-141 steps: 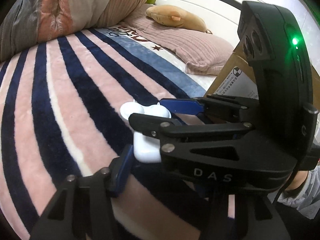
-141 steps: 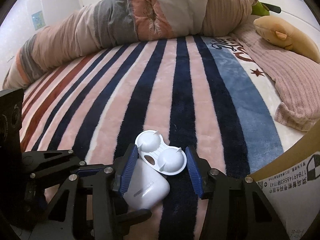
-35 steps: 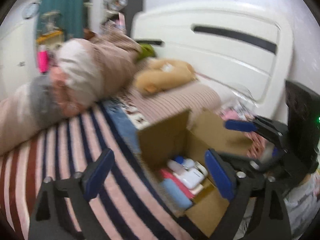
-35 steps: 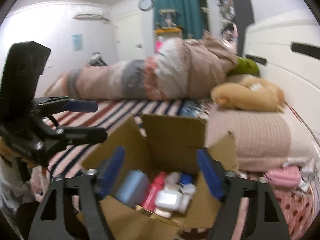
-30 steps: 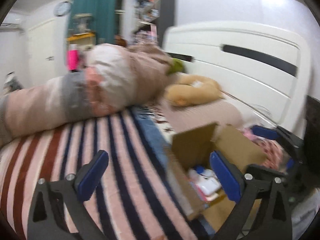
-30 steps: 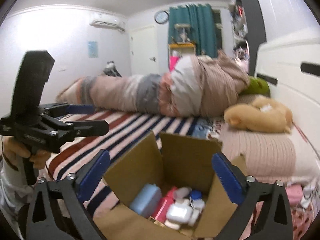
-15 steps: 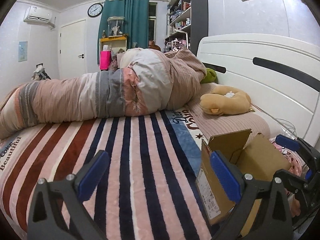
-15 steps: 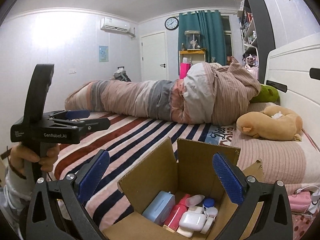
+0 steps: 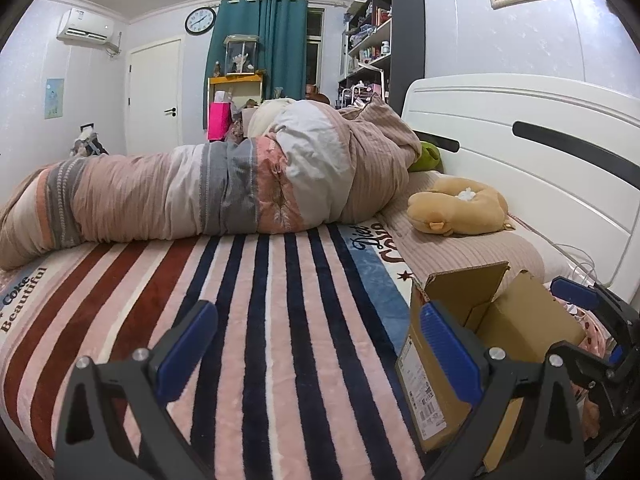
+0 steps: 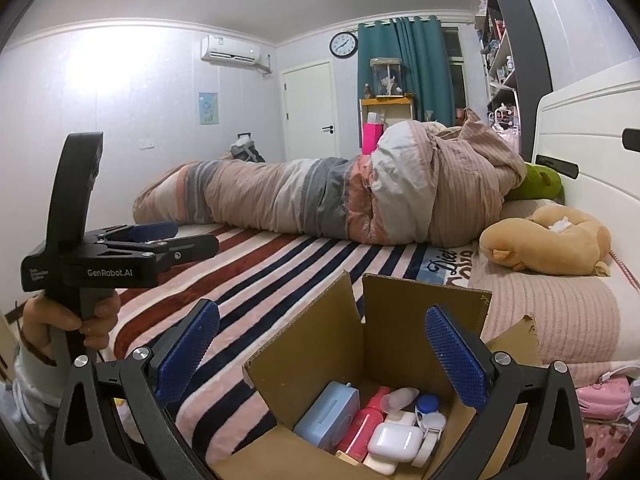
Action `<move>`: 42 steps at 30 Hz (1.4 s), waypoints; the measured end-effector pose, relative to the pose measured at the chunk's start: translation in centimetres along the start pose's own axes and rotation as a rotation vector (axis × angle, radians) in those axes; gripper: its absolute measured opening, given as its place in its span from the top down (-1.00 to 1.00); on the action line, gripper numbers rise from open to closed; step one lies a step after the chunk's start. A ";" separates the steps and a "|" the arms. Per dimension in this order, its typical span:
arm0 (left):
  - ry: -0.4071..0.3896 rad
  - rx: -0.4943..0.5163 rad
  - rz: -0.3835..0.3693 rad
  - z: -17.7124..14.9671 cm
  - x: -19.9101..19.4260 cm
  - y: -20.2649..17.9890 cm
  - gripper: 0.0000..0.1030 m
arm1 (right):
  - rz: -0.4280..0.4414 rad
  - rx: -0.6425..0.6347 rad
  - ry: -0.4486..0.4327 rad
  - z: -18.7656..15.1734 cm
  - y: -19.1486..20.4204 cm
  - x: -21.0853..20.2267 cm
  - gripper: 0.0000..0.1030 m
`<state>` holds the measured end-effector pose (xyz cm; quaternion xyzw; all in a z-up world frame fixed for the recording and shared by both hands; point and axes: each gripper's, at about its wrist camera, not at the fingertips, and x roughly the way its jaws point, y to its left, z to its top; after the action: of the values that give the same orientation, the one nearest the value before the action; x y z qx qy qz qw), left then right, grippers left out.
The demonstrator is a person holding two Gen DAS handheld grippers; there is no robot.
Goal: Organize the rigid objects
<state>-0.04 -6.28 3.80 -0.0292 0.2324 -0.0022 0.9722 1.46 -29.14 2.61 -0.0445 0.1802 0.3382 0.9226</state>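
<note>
Cardboard box w/ white case | both grippers' jaws wide, empty

One open brown cardboard box sits on one striped plush blanket. Inside the box lie one light blue rectangular case, one red plastic bottle, one white rounded earbud case at 6 o'clock, and one small blue-capped white container at 3 o'clock. One tan plush toy rests on one ribbed pink pillow.
</note>
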 end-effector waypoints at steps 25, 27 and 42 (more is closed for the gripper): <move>-0.016 0.003 0.032 -1.0 -0.3 0.4 -0.96 | -0.020 0.034 0.007 -0.4 0.3 0.7 -1.00; -0.019 0.008 0.035 -1.0 -0.4 0.3 -0.96 | -0.024 0.033 0.010 -0.3 0.3 0.7 -1.00; -0.012 0.004 0.029 -1.0 -0.1 0.2 -0.96 | -0.024 0.034 0.011 -0.4 0.3 0.6 -1.00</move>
<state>-0.58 -6.11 2.91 -0.0241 0.2269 0.0116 0.9736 1.62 -28.64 2.05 -0.0327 0.1905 0.3236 0.9262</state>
